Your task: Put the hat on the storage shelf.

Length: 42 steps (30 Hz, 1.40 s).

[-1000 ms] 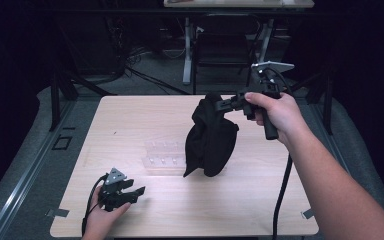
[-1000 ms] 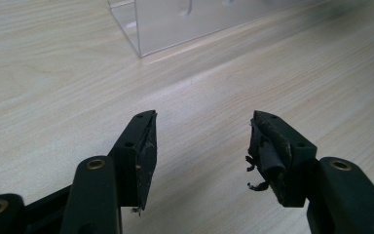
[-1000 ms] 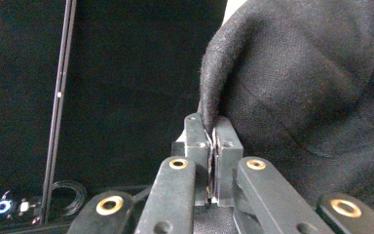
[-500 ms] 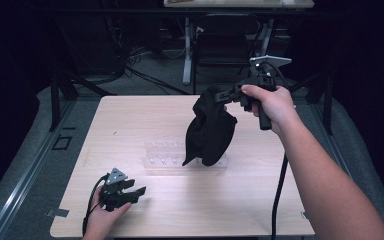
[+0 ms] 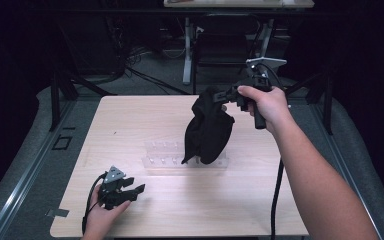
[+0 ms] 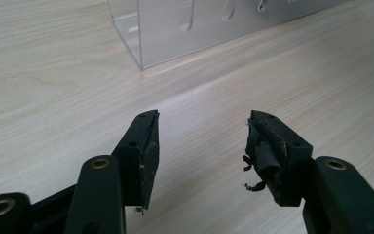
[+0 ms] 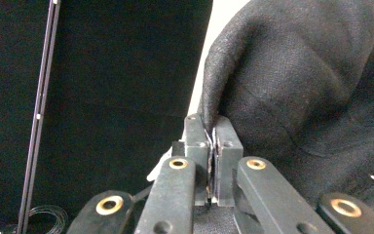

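Now: right gripper [image 5: 225, 95] jaws pinched tight on top edge of black cloth [image 5: 208, 131], cloth lifted, hanging above clear acrylic rack [image 5: 166, 154], lower end near or brushing it, contact unclear. Left gripper [image 5: 132, 190] jaws wide apart, empty, resting low on table [image 5: 130, 115]. Judgement: pickup done; placing or hanging cloth remains.

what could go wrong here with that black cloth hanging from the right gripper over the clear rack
The right gripper pinches just a thin edge of the black fabric cloth, so the cloth's weight could pull it free. The cloth's lower end hangs at the clear acrylic rack; from the high view it could drag or tip the rack, though contact is unclear. The left gripper rests open on the light wooden table, apart from the rack, so nothing steadies it.
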### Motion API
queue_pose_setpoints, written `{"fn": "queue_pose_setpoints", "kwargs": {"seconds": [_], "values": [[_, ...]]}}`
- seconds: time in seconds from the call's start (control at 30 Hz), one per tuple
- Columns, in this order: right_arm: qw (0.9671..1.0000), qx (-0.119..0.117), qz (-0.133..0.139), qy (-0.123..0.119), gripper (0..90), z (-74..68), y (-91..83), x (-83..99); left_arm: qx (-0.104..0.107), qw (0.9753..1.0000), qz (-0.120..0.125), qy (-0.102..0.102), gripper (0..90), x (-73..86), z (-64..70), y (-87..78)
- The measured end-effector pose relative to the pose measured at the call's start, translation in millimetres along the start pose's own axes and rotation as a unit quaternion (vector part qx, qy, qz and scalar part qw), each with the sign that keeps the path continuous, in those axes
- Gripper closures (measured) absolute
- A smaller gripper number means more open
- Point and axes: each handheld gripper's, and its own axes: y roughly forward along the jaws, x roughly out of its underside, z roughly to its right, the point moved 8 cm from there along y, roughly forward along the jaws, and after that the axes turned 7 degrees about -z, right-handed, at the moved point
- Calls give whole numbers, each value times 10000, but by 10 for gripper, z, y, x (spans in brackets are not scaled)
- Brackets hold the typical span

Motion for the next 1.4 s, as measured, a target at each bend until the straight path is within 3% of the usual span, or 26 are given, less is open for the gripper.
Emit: {"fn": "queue_pose_setpoints", "kwargs": {"seconds": [0.3,0.47,0.67,0.77,1.03,1.4], "values": [[9998,-160,-44,-84,875,-47,98,32,47,9999,147,37,470,-106,68,-54],[9998,-196,-41,-68,872,-71,131,43,117,9991,275,303,522,-262,193,-112],[9994,-341,-30,-27,866,-82,166,45,181,9970,214,721,544,-440,321,-119],[9993,-375,-41,-29,866,-92,184,44,203,9962,386,758,544,-579,403,-137],[9988,-472,-103,-73,866,-129,246,50,240,9930,519,1030,544,-840,633,-166],[9984,-540,-145,-106,864,-173,306,47,296,9895,498,1322,578,-1000,851,-133]]}}
